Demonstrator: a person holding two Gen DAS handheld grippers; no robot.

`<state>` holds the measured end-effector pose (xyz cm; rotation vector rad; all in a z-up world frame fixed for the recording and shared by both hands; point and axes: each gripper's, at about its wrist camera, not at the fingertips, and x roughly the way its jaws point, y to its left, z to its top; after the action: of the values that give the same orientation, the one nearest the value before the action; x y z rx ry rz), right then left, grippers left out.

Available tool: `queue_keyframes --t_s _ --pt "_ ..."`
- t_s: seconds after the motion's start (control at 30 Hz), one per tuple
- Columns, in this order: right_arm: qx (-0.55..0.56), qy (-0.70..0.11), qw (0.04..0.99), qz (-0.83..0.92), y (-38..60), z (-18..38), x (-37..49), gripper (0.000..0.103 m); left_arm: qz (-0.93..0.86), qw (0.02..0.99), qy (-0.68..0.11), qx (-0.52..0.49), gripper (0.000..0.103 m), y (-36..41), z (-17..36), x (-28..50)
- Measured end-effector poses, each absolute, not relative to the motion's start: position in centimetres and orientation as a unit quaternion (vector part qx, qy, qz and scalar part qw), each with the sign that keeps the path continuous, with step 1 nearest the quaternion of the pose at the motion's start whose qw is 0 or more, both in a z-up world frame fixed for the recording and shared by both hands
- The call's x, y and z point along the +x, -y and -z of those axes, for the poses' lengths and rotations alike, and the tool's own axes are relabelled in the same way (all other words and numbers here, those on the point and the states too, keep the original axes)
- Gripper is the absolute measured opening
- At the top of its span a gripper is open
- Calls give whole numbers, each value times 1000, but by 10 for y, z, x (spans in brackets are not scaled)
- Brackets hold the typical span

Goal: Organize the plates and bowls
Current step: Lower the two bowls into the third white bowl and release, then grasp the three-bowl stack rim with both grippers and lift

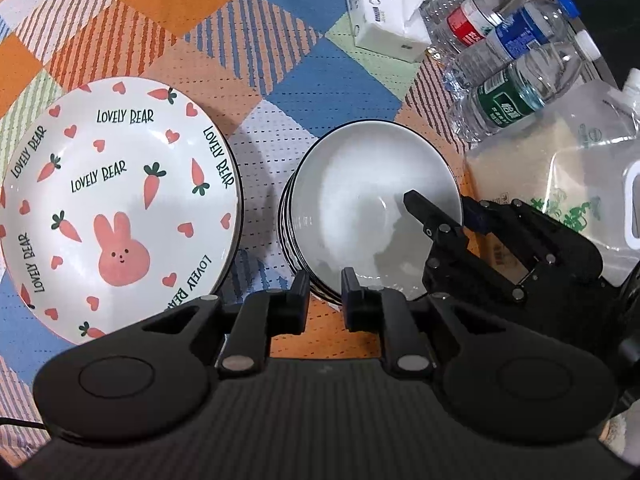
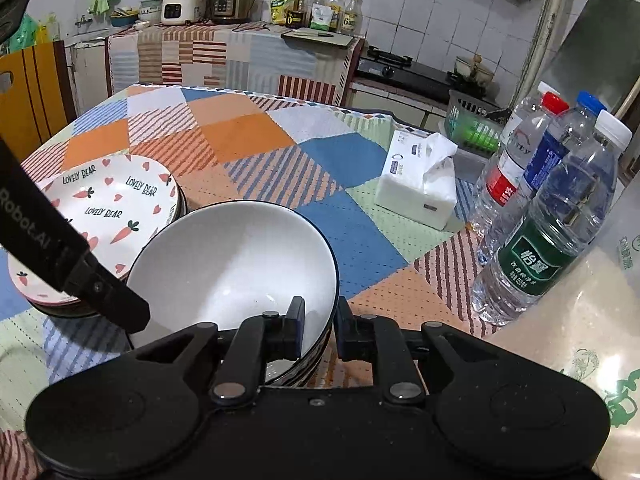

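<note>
A stack of white bowls with black rims stands on the patterned tablecloth, also in the right wrist view. A stack of "Lovely Bear" plates with carrots and a pink rabbit sits to its left, also in the right wrist view. My left gripper straddles the near rim of the top bowl, one finger inside and one outside, jaws narrowly apart. My right gripper straddles the bowl's right rim the same way. It shows in the left wrist view.
Three water bottles stand at the right beside a tissue pack. A clear bag of rice lies right of the bowls. A kitchen counter with appliances is beyond the table.
</note>
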<state>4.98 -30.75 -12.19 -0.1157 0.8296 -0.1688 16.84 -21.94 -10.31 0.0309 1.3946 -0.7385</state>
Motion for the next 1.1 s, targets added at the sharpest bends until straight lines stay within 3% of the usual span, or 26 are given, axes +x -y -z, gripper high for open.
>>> queue_keyframes --t_s 0.23,0.4,0.5,0.73,0.8,0.93,1.1 --pt "-32 -372 926 65 312 104 27 27 347 718 -604 16 20 200 87 167" --pt "5 -341 939 44 319 89 -8 53 356 727 -586 -30 41 182 81 170" --pt "30 -348 937 17 320 92 -19 66 356 733 -578 -44 42 179 86 168" --pt "39 -391 919 4 304 132 -17 77 341 750 -565 -48 50 184 109 157" --pt "42 -405 913 10 299 145 -10 93 338 750 -566 -49 50 187 115 155" --pt "40 -407 912 34 290 165 1 94 339 759 -550 -80 59 188 125 151" --pt "32 -403 914 48 284 184 15 94 333 762 -547 -96 59 193 136 149"
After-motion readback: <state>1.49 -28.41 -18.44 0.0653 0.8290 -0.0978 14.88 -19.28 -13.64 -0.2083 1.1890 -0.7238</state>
